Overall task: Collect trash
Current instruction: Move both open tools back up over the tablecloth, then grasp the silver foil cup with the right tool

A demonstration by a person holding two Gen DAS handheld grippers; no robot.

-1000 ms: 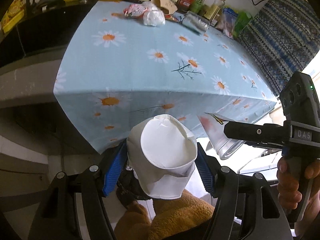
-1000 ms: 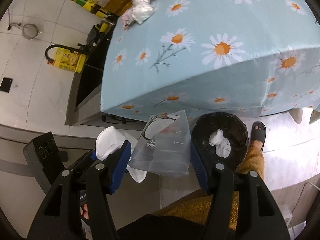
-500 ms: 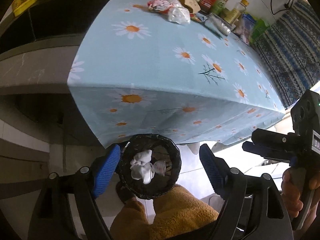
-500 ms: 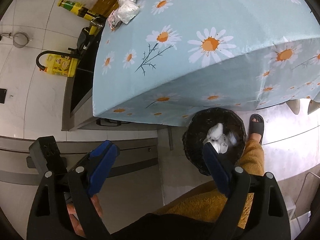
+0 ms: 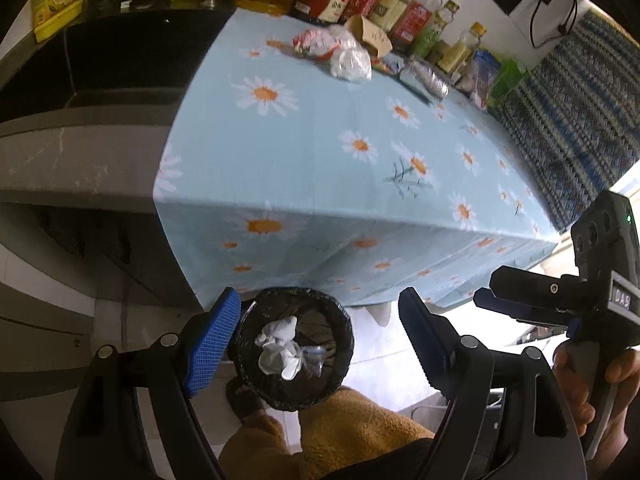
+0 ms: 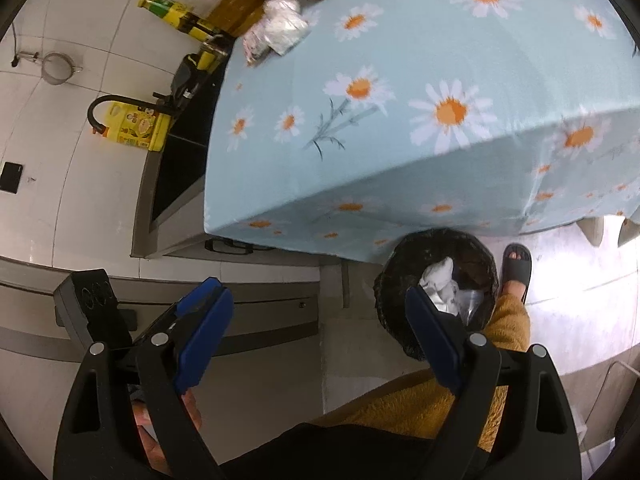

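Daisy-print blue tablecloth over the table, filling most of both views. Along its far edge, a row of bottles and jars. Just before them on the cloth, a small heap of trash: crumpled clear plastic bag, red-and-white wrapper, brown cardboard box, foil-like packet.

Down on the floor by the table's near edge, black-lined trash bin, holding crumpled white paper and clear plastic. Beside it, a foot in a dark slipper.

Left gripper above the bin, spread wide, nothing between the blue pads. Right gripper likewise gaping and empty, one pad crossing the bin's rim in view.
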